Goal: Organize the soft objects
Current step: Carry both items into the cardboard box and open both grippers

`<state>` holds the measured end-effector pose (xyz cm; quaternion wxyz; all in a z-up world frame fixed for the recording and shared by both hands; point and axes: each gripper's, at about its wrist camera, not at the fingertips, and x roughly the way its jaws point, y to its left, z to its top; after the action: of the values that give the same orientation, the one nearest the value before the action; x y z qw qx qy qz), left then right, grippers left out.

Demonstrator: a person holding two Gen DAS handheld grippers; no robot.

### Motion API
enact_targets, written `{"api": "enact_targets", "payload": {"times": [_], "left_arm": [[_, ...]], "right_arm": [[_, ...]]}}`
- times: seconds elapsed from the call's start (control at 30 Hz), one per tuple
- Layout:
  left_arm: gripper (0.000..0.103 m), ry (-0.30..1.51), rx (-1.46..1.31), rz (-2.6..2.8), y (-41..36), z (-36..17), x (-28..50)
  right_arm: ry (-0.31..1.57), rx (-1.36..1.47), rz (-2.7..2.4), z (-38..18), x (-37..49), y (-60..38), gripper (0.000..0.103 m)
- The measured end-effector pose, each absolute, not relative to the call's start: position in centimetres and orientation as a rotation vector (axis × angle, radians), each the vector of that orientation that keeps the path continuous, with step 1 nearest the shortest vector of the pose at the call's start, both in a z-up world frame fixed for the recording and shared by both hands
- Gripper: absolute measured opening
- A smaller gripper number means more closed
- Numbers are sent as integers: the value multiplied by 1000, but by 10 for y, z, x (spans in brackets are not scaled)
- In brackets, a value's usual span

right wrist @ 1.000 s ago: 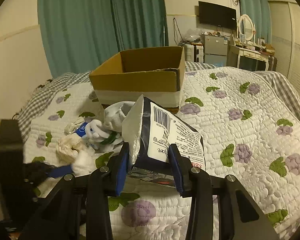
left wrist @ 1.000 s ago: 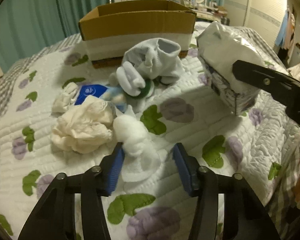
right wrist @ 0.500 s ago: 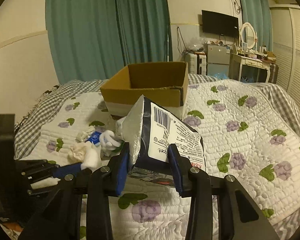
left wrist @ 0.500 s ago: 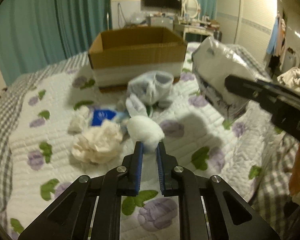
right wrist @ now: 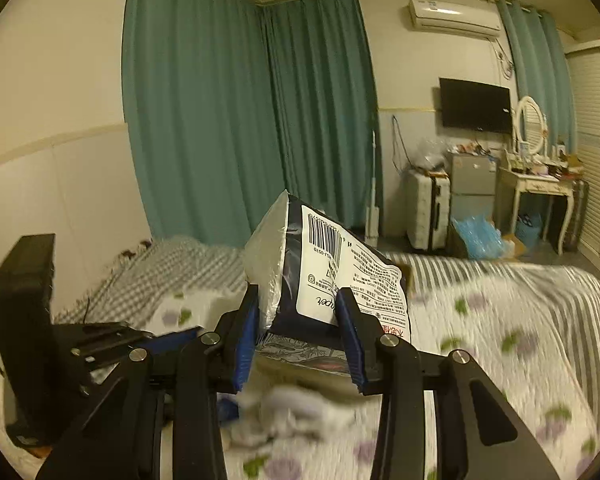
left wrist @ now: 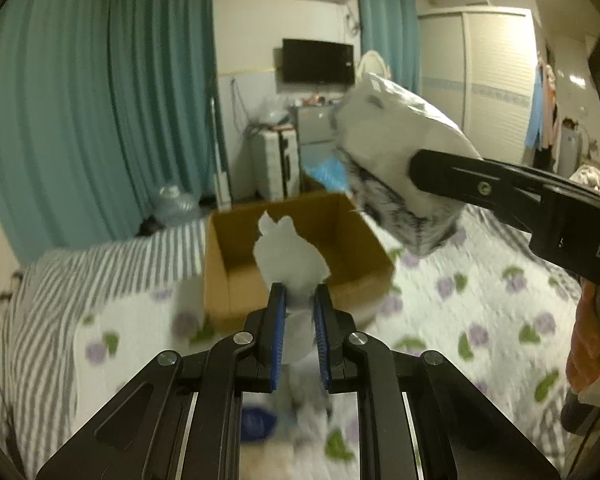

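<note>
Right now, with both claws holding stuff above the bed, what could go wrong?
1. The left gripper pinches only the low end of the white sock; it might slip out short of the box.
2. The right gripper holds the tissue pack by one end; it could tilt loose.
3. Both loads head for the box and may bump.

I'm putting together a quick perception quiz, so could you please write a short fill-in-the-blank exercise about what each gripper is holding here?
1. The left gripper is shut on a white ____.
2. The right gripper clamps a tissue pack printed with a black ____.
3. In the left wrist view, the open container ahead is a cardboard ____.

Missing words: sock; barcode; box
</note>
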<state>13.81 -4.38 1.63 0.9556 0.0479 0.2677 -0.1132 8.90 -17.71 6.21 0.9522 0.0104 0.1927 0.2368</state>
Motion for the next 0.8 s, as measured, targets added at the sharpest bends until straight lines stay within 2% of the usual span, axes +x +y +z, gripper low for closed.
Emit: {"api": "enact_targets", "payload": {"times": [0.13,0.37,0.43,0.47,0.5,0.53,0.57,0.6,0.63,0.8], "left_arm": [[16,571,77,-254,-42,12,186],[18,635,151,-236,-50,-29,245],[30,656,131,-254,-48,-39,256],[52,677,118,-252,-46,-46,264],[65,686,109,-241,-44,-50,267],[67,675,103,-217,-41,-53,268],[67,666,105,-197,-39,-55,269],[67,668,111,-193,-39,-57,270],[67,672,120,-183,-37,-58,269],[68,648,96,-157,-30,-42,260]], "right_arm": [[418,54,518,65,139,-166,38],[536,137,499,21,214,-161,38],[567,146,491,7,229,-160,39],[577,149,484,1,233,-164,42],[590,151,470,-4,238,-164,44],[597,150,461,-8,241,-166,45],[593,150,448,-11,244,-168,56],[585,148,433,-12,244,-169,76],[570,156,421,-12,242,-172,83],[540,174,386,4,232,-184,85]]}}
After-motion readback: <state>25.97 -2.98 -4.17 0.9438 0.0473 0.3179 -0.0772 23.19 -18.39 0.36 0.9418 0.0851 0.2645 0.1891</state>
